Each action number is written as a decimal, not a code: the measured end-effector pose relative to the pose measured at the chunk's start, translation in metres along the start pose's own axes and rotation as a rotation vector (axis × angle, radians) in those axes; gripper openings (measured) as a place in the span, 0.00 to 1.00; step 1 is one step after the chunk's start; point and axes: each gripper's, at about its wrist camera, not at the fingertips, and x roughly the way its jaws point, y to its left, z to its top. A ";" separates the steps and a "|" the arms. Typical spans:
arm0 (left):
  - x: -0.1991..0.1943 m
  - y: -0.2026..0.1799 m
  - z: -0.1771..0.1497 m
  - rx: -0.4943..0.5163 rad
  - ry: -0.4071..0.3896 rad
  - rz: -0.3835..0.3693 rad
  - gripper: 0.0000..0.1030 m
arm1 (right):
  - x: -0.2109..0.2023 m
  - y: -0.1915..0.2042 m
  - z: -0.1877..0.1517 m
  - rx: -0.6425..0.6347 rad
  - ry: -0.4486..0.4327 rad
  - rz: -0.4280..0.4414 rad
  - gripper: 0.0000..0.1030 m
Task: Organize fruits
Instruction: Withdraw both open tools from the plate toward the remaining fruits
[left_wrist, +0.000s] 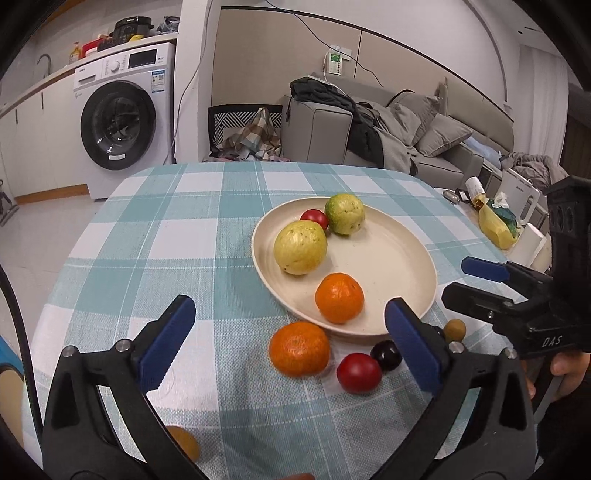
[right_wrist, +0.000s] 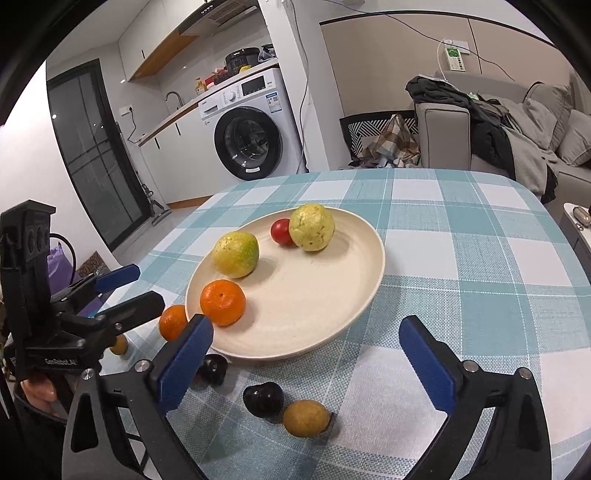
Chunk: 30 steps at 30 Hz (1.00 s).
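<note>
With both the left gripper (left_wrist: 284, 343) and right gripper (right_wrist: 306, 354) released, the 2 dark round plums (right_wrist: 263, 399) beside the shallow cream plate (right_wrist: 364, 295) could roll if nudged.

The left gripper (left_wrist: 286, 347) points forward and downward, its jaws spread wide with nothing pressed between the blue pads (left_wrist: 168, 345); seen from the right wrist view, it (right_wrist: 138, 284) comes in from the left edge, its two fingers apart; a hand (right_wrist: 37, 393) grips its black handle from below, only partly visible. The right gripper (right_wrist: 306, 363) tilts downward as well, jaws wide apart and holding nothing, blue pads (right_wrist: 184, 363) facing each other; in the left wrist view it (left_wrist: 461, 278) reaches in from the right edge, a hand (left_wrist: 569, 373) wrapped round its handle.
</note>
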 end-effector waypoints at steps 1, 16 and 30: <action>-0.001 0.000 -0.002 -0.001 0.003 0.000 0.99 | 0.000 0.001 0.000 -0.002 0.003 0.000 1.00; -0.012 -0.011 -0.017 0.037 0.022 -0.010 0.99 | -0.010 0.005 -0.017 -0.016 0.052 -0.046 1.00; -0.010 -0.030 -0.027 0.083 0.081 -0.076 0.99 | -0.010 0.017 -0.035 -0.088 0.146 -0.079 0.99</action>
